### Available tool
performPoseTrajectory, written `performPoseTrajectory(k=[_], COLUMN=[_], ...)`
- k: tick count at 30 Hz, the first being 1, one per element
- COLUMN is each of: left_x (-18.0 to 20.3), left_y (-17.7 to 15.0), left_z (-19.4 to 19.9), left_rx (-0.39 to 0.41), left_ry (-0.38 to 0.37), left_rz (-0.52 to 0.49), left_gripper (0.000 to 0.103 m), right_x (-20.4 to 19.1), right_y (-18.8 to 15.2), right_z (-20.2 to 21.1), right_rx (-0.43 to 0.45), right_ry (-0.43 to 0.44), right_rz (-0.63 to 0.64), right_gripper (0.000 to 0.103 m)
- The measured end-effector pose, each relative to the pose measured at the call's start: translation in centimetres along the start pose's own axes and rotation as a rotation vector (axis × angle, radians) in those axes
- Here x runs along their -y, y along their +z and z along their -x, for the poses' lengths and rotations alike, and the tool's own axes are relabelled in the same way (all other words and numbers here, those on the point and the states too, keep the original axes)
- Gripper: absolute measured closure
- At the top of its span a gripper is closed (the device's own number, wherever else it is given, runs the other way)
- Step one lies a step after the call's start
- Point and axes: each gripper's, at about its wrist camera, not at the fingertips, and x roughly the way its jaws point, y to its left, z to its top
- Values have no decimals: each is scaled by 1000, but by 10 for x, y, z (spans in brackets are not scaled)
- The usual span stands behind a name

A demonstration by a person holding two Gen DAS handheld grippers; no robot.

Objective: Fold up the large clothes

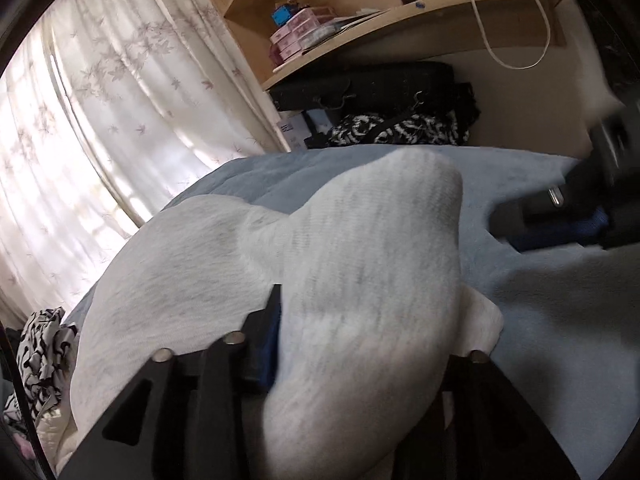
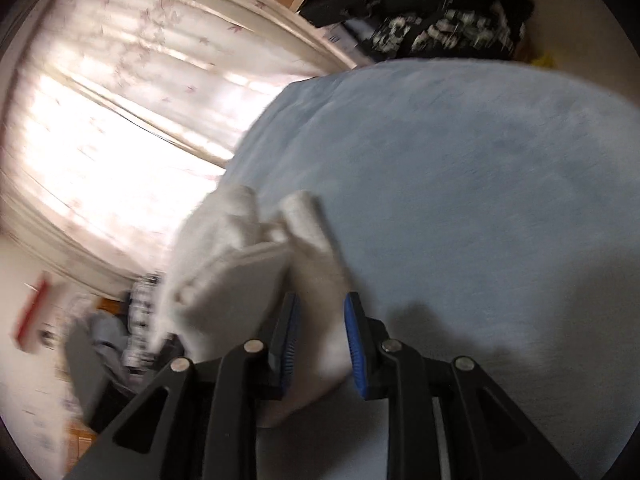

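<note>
A large white-grey garment (image 1: pixel 360 240) lies bunched on the light blue blanket (image 1: pixel 540 320) of a bed. My left gripper (image 1: pixel 372 320) stands with its jaws wide apart. The cloth humps loosely between them and drapes over the right finger, hiding it. In the right wrist view, a fold of the same garment (image 2: pixel 236 280) runs between the blue pads (image 2: pixel 354 344) of my right gripper (image 2: pixel 322 308). The pads' inner faces show and the jaws stand a little apart. That view is blurred. The right gripper (image 1: pixel 560 208) also shows blurred at the right edge of the left wrist view, low over the blanket (image 2: pixel 460 160).
A bright curtained window (image 1: pixel 100 120) runs along the bed's left side. Wooden shelves (image 1: pixel 400 20) with boxes hang beyond the bed, over a black case and black-and-white fabric (image 1: pixel 400 128). More patterned clothes (image 1: pixel 44 344) lie beside the bed at lower left.
</note>
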Motion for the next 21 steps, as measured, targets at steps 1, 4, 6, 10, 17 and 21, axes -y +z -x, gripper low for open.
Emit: performPoseTrajectory(k=[1,4,6,10,17,21], left_x=[-2,-3,-5,-10,-26,-61], left_y=[-1,-4,-4,0,1,4], left_z=[1,6,9,11,36,72], left_rx=[4,17,24,25,-14,-3], left_ry=[-11,-57,-97,-170,-288,-330], left_rz=[-5,-19,-17,-7,-33,26], left_gripper=[54,44,40,34,29,29], right_x=[-1,-6,-15,-32,-55,-71], right_y=[3,14,20,29,32,37], right_z=[1,0,-9,-51,-100,-86], right_rx=[-6,-26,-76,-247,-380,-303], right_ry=[50,178,225,219,180,135], right_rz=[-33,-92,-78,-35,53,139], right_gripper=[68,39,31,31,80,84])
